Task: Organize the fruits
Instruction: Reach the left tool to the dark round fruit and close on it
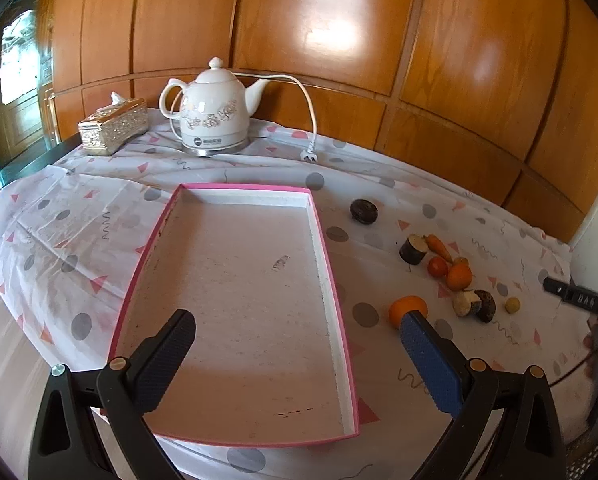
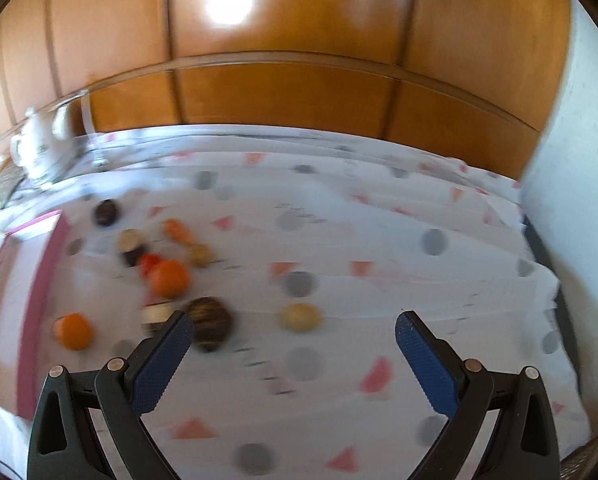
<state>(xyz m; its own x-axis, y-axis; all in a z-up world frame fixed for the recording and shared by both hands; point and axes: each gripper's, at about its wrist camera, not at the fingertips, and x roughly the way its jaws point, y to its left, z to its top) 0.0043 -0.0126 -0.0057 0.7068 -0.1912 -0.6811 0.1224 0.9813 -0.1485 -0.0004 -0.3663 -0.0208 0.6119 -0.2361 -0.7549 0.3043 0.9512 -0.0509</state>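
The fruits (image 1: 459,276) lie in a loose bunch on the desk (image 1: 379,360), to the right of the pink tray (image 1: 331,264), not in it. The tray holds nothing.

The left gripper (image 1: 299,332) hangs over the near end of the tray with its two fingers spread wide. It pinches nothing. Just past its right finger sits an orange (image 1: 409,307) on the cloth.

The right gripper (image 2: 293,330) is spread wide too and holds nothing. Its picture is blurry. A dark brown round fruit (image 2: 211,322) lies just beside its left finger, and a small pale yellow ball (image 2: 301,317) lies between the two fingers, a bit farther off.

Farther back are another orange (image 1: 459,276), a little red fruit (image 1: 437,267), a small carrot (image 1: 438,246) and a dark round fruit (image 1: 364,211) alone.

At the far side stand a white kettle (image 1: 213,114) and a gold tissue box (image 1: 113,128), by the wood wall (image 1: 339,40).
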